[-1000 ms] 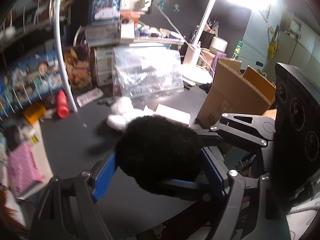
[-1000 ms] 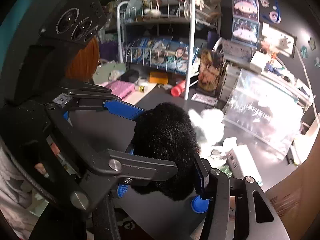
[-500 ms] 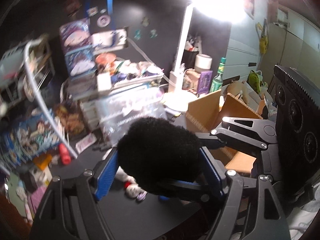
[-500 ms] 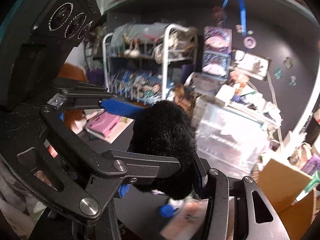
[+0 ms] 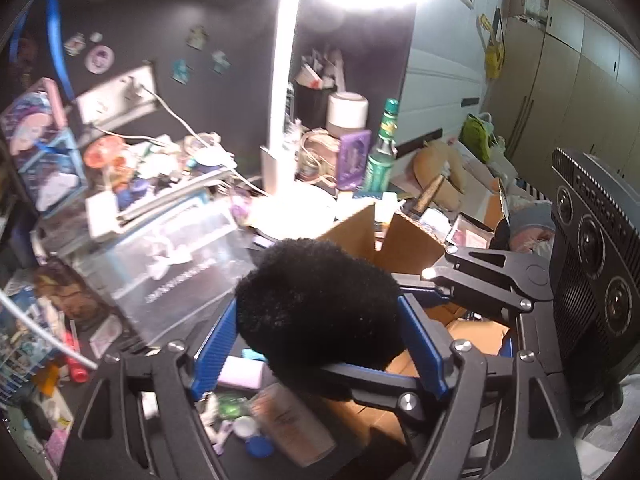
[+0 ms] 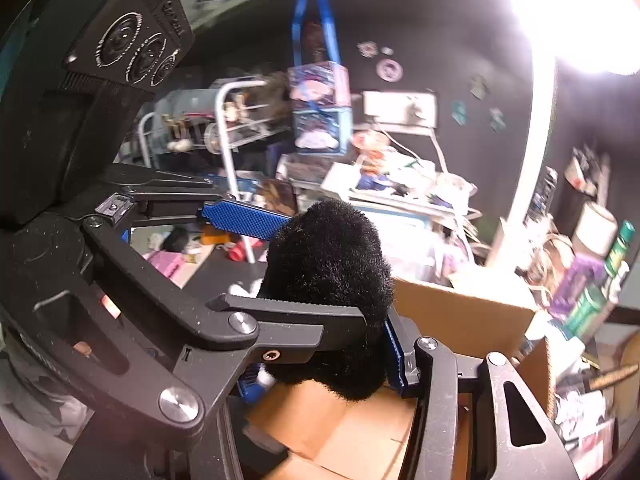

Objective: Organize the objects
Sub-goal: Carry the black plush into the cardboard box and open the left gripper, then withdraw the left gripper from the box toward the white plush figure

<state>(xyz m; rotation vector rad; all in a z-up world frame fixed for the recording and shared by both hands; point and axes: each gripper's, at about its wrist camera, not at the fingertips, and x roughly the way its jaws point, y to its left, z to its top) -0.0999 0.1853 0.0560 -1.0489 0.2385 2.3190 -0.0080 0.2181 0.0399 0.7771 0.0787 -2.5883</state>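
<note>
Black plush clamped between both grippers above cardboard box.

The left tool clamps a black fluffy object between its blue pads, and the right tool reaches in from the right. Behind stands an open cardboard box; a lit desk lamp and green bottle stand beyond.

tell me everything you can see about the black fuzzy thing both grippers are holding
The black fuzzy thing is a rounded, plush-looking lump of dense dark fur, with no face, seams or tags visible. The left gripper clamps it between blue ribbed fingers on two sides, and the right gripper grips it too. It hangs in the air over the open cardboard box, clear of the cluttered dark desk.
</note>
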